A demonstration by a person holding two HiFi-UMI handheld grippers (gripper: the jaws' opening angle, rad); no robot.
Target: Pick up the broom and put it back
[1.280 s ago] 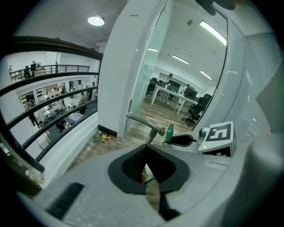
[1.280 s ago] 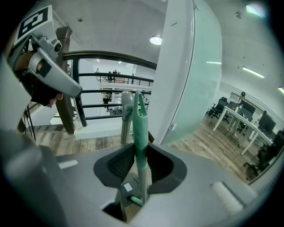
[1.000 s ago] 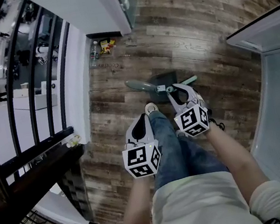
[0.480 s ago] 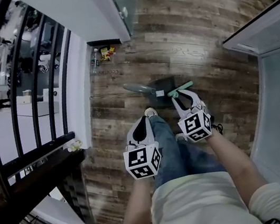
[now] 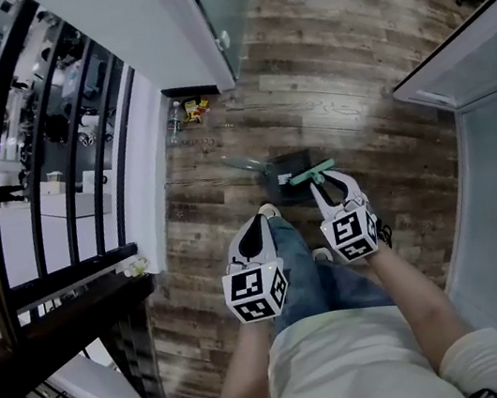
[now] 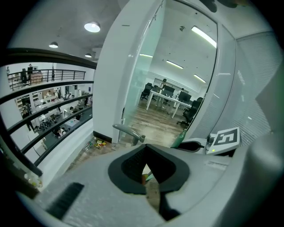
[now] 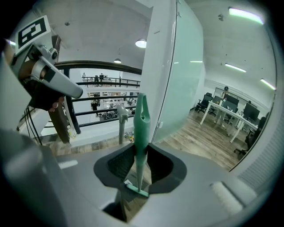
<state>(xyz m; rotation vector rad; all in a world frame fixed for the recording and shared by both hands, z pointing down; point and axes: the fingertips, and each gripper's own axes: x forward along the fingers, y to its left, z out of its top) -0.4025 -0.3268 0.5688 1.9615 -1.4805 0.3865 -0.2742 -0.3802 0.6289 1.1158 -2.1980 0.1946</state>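
I record my right gripper (image 7: 141, 153) clamped on the green broom (image 7: 142, 117); its handle runs upright between the dark pads (image 7: 119, 165), hang-hole end uppermost, with a green cross-bar at its lower end; a grey handle (image 7: 120, 119) stands just left of it, apart, over the wood floor (image 7: 195, 137); beyond are a black railing (image 7: 106, 82) and a glass partition (image 7: 182, 71); my left gripper (image 7: 66, 86) shows at upper left, its jaws indistinct from here.

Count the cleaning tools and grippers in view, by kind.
broom: 1
dustpan: 1
left gripper, right gripper: 2
Total: 4
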